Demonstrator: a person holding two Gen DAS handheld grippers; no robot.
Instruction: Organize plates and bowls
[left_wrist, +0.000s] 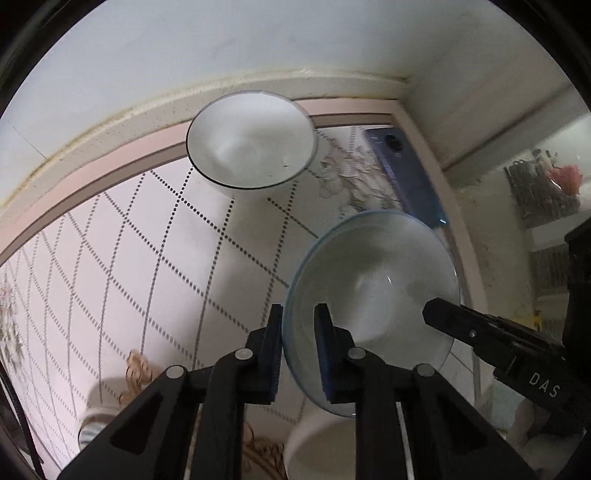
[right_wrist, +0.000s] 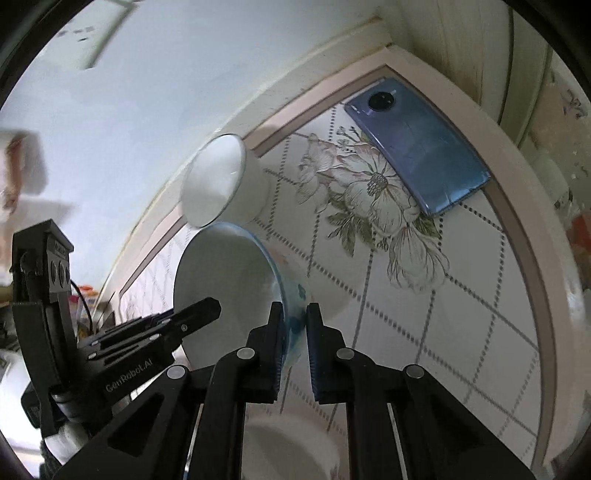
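Both grippers hold one blue-rimmed white bowl (left_wrist: 373, 295) above the table. My left gripper (left_wrist: 298, 325) is shut on its left rim. My right gripper (right_wrist: 294, 325) is shut on the opposite rim, over the bowl's blue-patterned wall (right_wrist: 291, 317). Each gripper shows in the other's view: the right one's fingers (left_wrist: 454, 317), the left one's fingers (right_wrist: 192, 314). A second white bowl (left_wrist: 251, 138) with a dark rim stands at the back of the table near the wall; it also shows in the right wrist view (right_wrist: 221, 184).
A blue phone (right_wrist: 417, 147) lies at the table's far right corner, also visible in the left wrist view (left_wrist: 402, 166). The table (left_wrist: 129, 258) has a dotted diamond cloth with flower prints. Another white vessel (right_wrist: 291, 450) sits below the grippers. A small cup (left_wrist: 92, 424) stands left.
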